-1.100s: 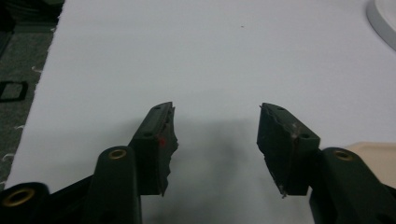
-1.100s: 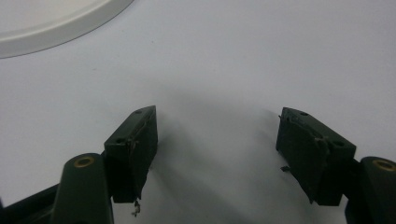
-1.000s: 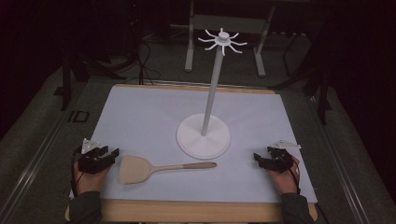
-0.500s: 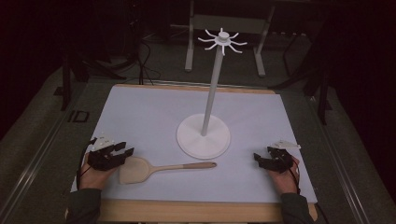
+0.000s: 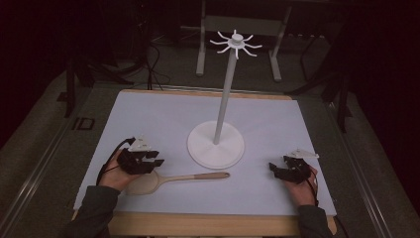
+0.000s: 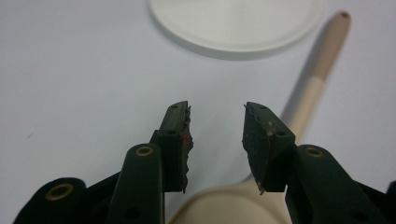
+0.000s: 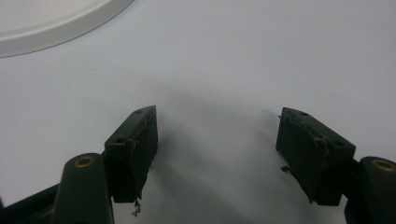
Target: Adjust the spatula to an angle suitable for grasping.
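spatula [image 5: 171, 179]: pale tan wood | stand [image 5: 216, 145]: white base, pole and hooks | table cover [image 5: 148, 124]: plain pale lavender-white | table edge [image 5: 208, 223]: light wood | left gripper [image 6: 215, 135], right gripper [image 7: 217, 154]: black, brass rivets | sleeves [image 5: 91, 210]: dark grey-green

Your left gripper [image 5: 148, 161] hovers at the near left, forearm coming in from the bottom edge, its jaws just been closing yet parted with nothing pressed between the pads [image 6: 180, 140]. Your right gripper [image 5: 277, 170] sits low at the near right, jaws spread wide and empty, fingertips [image 7: 135, 149] aimed inward.
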Tool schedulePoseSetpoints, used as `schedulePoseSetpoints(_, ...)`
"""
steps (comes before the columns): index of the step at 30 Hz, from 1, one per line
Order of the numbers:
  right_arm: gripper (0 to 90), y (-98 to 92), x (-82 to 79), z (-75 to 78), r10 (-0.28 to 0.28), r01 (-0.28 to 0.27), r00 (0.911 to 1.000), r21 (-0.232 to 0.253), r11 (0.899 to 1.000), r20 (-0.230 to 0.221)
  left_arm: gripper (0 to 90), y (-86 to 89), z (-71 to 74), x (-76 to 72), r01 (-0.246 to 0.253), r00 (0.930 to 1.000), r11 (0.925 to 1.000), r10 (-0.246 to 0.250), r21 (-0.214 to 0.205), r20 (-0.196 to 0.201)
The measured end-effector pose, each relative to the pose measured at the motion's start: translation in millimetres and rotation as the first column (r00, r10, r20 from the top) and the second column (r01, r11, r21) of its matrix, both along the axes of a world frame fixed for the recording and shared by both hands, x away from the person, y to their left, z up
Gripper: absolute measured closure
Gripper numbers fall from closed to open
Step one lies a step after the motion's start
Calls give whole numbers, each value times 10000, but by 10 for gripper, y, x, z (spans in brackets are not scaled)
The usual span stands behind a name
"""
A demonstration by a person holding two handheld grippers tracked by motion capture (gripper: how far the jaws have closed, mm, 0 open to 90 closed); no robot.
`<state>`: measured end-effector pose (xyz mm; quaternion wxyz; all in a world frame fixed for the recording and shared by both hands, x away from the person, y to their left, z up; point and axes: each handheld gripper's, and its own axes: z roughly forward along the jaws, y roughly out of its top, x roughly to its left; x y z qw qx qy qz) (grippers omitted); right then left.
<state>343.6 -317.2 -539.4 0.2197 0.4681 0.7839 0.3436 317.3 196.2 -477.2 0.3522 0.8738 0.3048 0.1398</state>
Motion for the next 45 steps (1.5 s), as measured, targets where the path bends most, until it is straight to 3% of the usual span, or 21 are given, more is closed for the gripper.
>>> schedulePoseSetpoints(3,292,0,-1,0,3,-3,10000,-5,10000,1,621,-129,52,45,601,9980,9961,-587,645,-228)
schedulePoseSetpoints(7,293,0,-1,0,9,-9,10000,0,10000,1,628,-238,122,102,1138,9930,9873,-1093,1106,-456)
schedulePoseSetpoints(14,293,1,-1,1,12,-12,10000,-1,10000,0,620,-397,213,176,2093,9772,9586,-1979,1932,-765)
schedulePoseSetpoints(19,293,1,-2,1,12,-12,10000,-1,10000,0,620,-469,278,229,2426,9693,9429,-2261,2280,-963)
schedulePoseSetpoints(20,293,1,-2,1,12,-12,10000,-1,10000,0,621,-469,278,229,2426,9693,9429,-2261,2280,-963)
schedulePoseSetpoints(21,293,1,-1,0,14,-14,10000,-1,10000,1,621,-507,302,257,2592,9648,9316,-2378,2548,-1122)
schedulePoseSetpoints(24,293,0,-1,1,21,-21,10000,6,10000,-1,622,-550,321,284,2835,9576,9154,-2545,2858,-1348)
schedulePoseSetpoints(32,293,2,-2,1,18,-18,10000,-2,10000,0,634,-628,311,321,3408,9371,8810,-2903,3282,-1938)
schedulePoseSetpoints(34,293,1,-1,0,22,-22,10000,2,10000,1,635,-655,301,321,3593,9295,8694,-3008,3392,-2135)
schedulePoseSetpoints(35,293,1,-1,0,22,-22,10000,4,10000,-1,635,-664,294,321,3644,9271,8670,-3035,3399,-2198)
schedulePoseSetpoints(37,293,0,-1,0,23,-23,10000,4,10000,-2,637,-691,283,326,3772,9219,8544,-3097,3574,-2327)
schedulePoseSetpoints(41,293,1,-1,0,21,-21,10000,4,10000,-2,646,-752,247,326,3941,9148,8360,-3167,3818,-2508)
schedulePoseSetpoints(45,293,0,0,0,24,-24,10000,9,10000,-3,655,-833,220,322,4191,9047,8060,-3316,4180,-2676)
